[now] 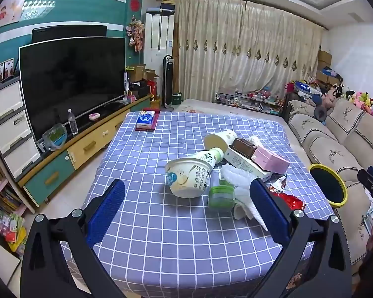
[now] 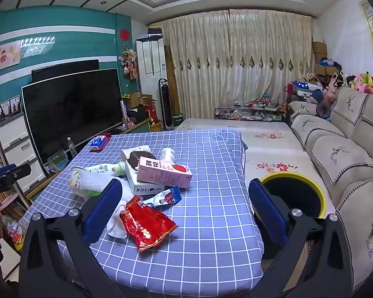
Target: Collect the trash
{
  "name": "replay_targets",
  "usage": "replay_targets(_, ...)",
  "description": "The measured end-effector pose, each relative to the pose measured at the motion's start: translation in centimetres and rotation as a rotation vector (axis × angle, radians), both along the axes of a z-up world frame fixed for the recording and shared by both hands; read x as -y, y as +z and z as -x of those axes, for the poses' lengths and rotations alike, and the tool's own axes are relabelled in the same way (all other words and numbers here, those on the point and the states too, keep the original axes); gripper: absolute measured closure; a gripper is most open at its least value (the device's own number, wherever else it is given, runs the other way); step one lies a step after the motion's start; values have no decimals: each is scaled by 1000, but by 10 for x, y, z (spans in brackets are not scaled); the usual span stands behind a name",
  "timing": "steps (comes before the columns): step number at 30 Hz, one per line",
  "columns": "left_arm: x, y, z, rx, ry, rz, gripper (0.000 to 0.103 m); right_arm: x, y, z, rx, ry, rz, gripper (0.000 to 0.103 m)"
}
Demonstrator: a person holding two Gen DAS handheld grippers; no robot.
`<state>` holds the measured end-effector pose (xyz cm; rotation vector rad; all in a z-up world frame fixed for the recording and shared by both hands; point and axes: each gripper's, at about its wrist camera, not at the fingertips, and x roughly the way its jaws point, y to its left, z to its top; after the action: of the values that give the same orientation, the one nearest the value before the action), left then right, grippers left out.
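Right gripper jaws wide, empty, above blue checked tablecloth. Crumpled red foil wrapper between fingers; yellow-rimmed black bin right.

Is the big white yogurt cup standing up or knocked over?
Knocked over. The yogurt cup lies on its side on the checked tablecloth, its sealed top facing the left camera.

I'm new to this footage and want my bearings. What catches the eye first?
A heap of trash on the blue checked tablecloth: a pink carton on top, a red wrapper nearest the right gripper. A yellow-rimmed bin stands at the table's right. Both grippers gape open and empty, the left gripper facing a tipped yogurt tub.
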<state>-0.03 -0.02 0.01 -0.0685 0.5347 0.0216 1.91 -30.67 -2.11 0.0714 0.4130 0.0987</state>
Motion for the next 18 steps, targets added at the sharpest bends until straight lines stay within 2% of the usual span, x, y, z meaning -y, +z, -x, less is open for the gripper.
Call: replay_targets(18,0,-7,-9,-23,-10,5,4,3,-8,-7,-28,-5,-9,6)
